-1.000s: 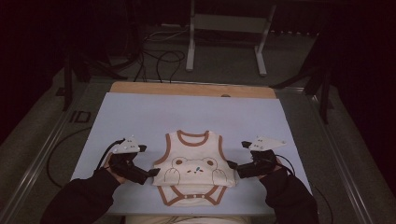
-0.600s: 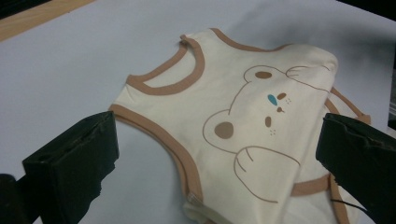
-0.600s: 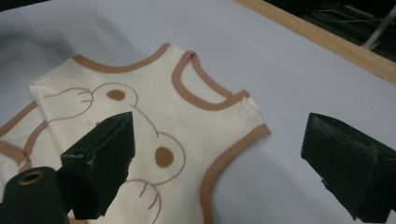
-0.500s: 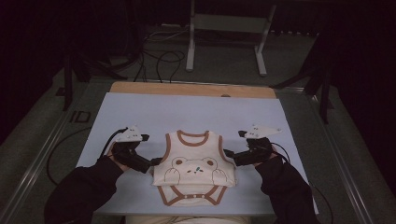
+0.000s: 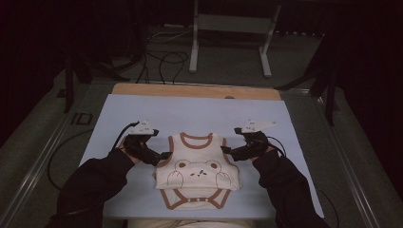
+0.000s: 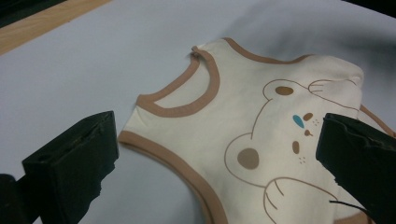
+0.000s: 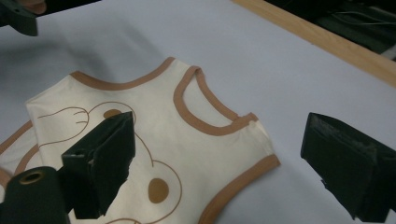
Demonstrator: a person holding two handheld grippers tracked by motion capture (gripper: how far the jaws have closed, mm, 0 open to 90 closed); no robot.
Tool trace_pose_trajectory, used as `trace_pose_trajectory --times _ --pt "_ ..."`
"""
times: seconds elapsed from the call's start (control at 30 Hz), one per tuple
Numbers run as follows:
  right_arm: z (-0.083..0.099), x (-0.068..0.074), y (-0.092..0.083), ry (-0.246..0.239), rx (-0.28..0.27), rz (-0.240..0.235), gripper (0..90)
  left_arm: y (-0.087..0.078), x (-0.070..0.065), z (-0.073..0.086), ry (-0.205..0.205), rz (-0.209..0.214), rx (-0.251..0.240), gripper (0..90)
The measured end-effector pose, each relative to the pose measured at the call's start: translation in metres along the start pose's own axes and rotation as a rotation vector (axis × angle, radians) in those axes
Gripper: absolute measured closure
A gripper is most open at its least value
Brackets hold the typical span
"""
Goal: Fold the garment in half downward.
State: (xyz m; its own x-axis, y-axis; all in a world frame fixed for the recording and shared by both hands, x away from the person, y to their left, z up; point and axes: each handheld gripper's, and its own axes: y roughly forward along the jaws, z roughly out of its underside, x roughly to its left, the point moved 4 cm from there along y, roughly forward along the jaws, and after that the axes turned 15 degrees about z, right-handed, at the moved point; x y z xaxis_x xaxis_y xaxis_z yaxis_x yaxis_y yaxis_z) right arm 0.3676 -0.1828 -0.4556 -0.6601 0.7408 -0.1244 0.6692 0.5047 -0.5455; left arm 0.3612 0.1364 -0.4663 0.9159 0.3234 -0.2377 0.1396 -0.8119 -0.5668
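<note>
cream baby bodysuit lies flat, front up, on the pale blue mat, near the person's edge. left gripper and right gripper flank its armholes, jaws spread, probably ready to pinch both shoulders evenly for a fold.

Cream bodysuit, brown trim, bear print.
</note>
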Motion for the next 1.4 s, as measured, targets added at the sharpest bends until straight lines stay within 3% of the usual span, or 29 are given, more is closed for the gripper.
trace_pose_trajectory --times 0.17,0.43,0.67,0.7,0.8,1.0,1.13,1.3,1.4 --pt "0.002 -0.003 0.016 0.009 0.028 -0.012 10.2 0.010 0.011 -0.002 0.010 0.006 -0.021 0.1" --pt "0.016 -0.013 0.044 0.009 0.095 0.009 10.1 0.024 0.028 0.001 0.020 0.029 -0.036 0.9" --pt "0.025 -0.021 0.060 0.019 0.131 -0.001 12.9 0.036 0.042 0.006 -0.019 0.045 -0.002 0.9" --pt "0.026 -0.022 0.063 0.020 0.138 -0.004 13.0 0.038 0.043 0.006 -0.020 0.026 0.014 0.8" --pt "0.028 -0.024 0.069 0.025 0.160 -0.012 13.2 0.043 0.047 0.007 -0.035 0.033 0.063 0.3" --pt "0.032 -0.026 0.084 0.027 0.172 -0.028 13.0 0.053 0.052 0.008 -0.025 0.042 0.093 0.2" --pt "0.033 -0.030 0.093 0.024 0.186 -0.012 12.9 0.058 0.058 0.009 -0.027 0.037 0.103 0.5" --pt "0.036 -0.030 0.100 0.000 0.230 0.014 12.6 0.061 0.069 0.012 -0.042 0.019 0.118 4.6" --pt "0.038 -0.032 0.106 0.018 0.249 0.001 13.0 0.062 0.075 0.015 -0.059 0.012 0.129 12.3"
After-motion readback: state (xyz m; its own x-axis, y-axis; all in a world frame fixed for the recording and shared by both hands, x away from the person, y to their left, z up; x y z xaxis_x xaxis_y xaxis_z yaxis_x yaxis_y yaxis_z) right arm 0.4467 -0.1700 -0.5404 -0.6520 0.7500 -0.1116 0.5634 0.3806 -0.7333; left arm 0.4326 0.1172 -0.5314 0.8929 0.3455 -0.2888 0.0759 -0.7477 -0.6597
